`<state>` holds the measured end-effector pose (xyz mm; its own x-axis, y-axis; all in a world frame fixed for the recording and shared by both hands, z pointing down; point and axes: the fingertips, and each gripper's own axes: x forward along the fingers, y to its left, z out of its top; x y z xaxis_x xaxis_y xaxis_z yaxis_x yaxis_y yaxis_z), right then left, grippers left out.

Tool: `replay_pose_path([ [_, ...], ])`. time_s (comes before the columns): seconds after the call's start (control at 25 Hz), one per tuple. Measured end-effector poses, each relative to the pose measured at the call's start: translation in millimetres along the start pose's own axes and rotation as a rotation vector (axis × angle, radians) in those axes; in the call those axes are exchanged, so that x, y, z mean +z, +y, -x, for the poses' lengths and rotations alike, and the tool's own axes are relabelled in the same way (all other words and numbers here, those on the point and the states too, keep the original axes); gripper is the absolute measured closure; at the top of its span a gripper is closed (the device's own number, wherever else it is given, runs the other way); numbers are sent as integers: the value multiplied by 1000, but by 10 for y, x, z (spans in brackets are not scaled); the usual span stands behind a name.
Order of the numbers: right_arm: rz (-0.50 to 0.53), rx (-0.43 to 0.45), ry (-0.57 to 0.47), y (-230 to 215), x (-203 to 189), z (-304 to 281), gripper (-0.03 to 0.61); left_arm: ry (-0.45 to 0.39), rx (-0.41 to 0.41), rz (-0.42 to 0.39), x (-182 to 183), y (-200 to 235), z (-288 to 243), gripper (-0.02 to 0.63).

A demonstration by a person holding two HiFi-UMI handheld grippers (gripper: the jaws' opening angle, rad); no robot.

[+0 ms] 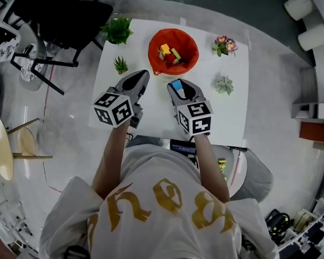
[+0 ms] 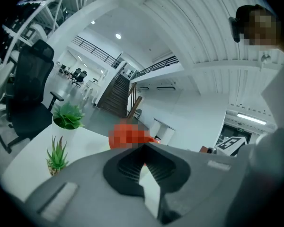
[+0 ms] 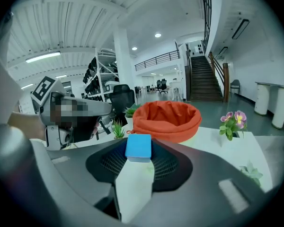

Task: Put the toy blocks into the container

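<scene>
From the head view, my right gripper [image 1: 178, 89] has its jaws clenched on a small blue toy block [image 1: 176, 84], which it holds above the white bench [image 1: 227, 117], just short of the orange fabric container [image 1: 190, 43]. Yellow, green and red blocks [image 1: 170, 54] already lie inside the container. My left gripper [image 1: 141, 77] hangs alongside.

In the left gripper view, its jaws meet at the tips with nothing between them.

In the right gripper view, the block sits right at the jaw tips, pinched across two opposite flat faces and roughly square to them, with the container's open mouth just beyond. I judge the block to be light and rigid. Its faces look smooth, so a shallow tip grip could let it slide. Flat sides are the right place to hold it.
</scene>
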<state>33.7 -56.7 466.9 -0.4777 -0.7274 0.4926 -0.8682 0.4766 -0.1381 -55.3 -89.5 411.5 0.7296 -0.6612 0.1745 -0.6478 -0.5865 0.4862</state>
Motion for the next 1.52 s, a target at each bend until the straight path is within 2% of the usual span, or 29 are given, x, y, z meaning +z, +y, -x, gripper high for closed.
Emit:
replay_pose_path([
  [0.32,0,-63,-103,-155,337,50,405,-9,-22,-25,173,-11,-78,614],
  [0.56,-11,-96,-135,-308,484,31,405,-16,-59,-12,261,-11,-195,614],
  [1.2,-30,-136,-112,-629,576,-314,405,22,-58,17,210,248,-502,614],
  [1.52,11,-162,-78,-672,527,-360,402,41,-58,20,159,303,-573,614],
])
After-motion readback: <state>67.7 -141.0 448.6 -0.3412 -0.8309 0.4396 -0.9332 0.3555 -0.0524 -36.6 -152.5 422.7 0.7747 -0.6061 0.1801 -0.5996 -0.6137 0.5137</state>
